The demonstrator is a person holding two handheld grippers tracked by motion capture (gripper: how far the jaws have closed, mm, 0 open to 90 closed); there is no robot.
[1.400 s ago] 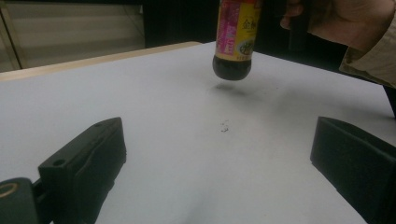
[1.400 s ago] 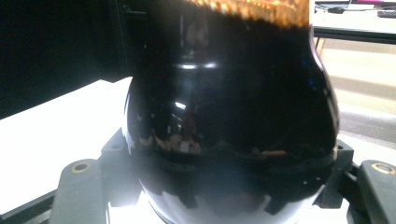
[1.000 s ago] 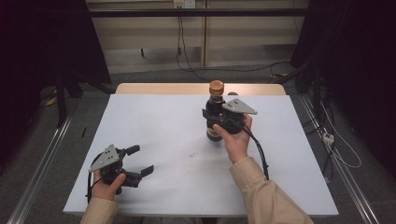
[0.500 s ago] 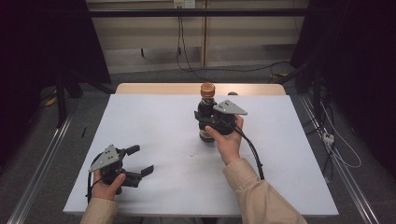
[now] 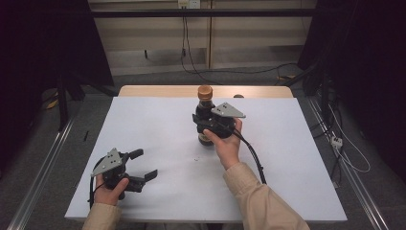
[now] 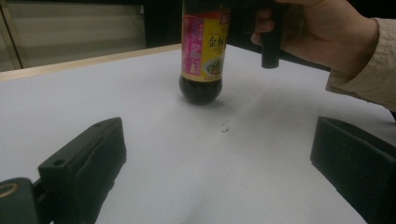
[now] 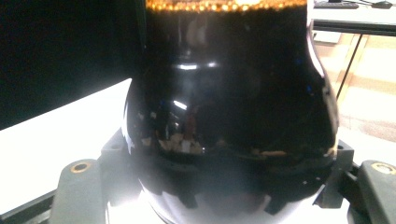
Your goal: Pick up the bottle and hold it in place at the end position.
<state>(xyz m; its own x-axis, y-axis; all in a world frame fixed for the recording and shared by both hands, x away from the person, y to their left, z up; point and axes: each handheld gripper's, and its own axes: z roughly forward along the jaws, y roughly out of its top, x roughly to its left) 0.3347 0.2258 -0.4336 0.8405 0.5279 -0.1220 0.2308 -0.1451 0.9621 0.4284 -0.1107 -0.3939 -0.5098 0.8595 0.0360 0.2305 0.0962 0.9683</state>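
A: One soy sauce bottle [image 5: 206, 125] on the white table [image 5: 158, 129], a little past centre toward one o'clock. Dark liquid inside, up to the shoulder, with a thin line of brownish foam on top in the right gripper view [image 7: 233, 102]. Orange-brown cap [image 5: 205, 91] on.

B: Standing or lying?

A: Upright. Long axis vertical, cap pointing up, rounded base down; in the left gripper view [image 6: 201, 51] base at or just above the table surface, cannot tell which. Pink and yellow label [image 6: 204, 44] around the middle.

B: Held by anything?

A: Right gripper [image 5: 213, 125] around the bottle body from the six o'clock side, jaws narrow and pressing the glass on both sides. Right hand [image 5: 225, 143] behind the gripper handle, beige sleeve [image 5: 258, 201] toward five o'clock.

B: And the other claw?

A: Left gripper [image 5: 139, 165] near the table edge at about seven o'clock, well apart from the bottle. Jaws wide, nothing between them, just bare table in the left gripper view [image 6: 215, 177]. Tips pointing toward three o'clock. Left hand [image 5: 111, 189] around the handle.

B: Count of things?

A: One bottle, one cap, two grippers, two hands. One small dark speck [image 5: 196, 158] on the table, at seven o'clock of the bottle base. Also several cables [image 5: 191, 62] on the floor beyond the far edge, at twelve o'clock.
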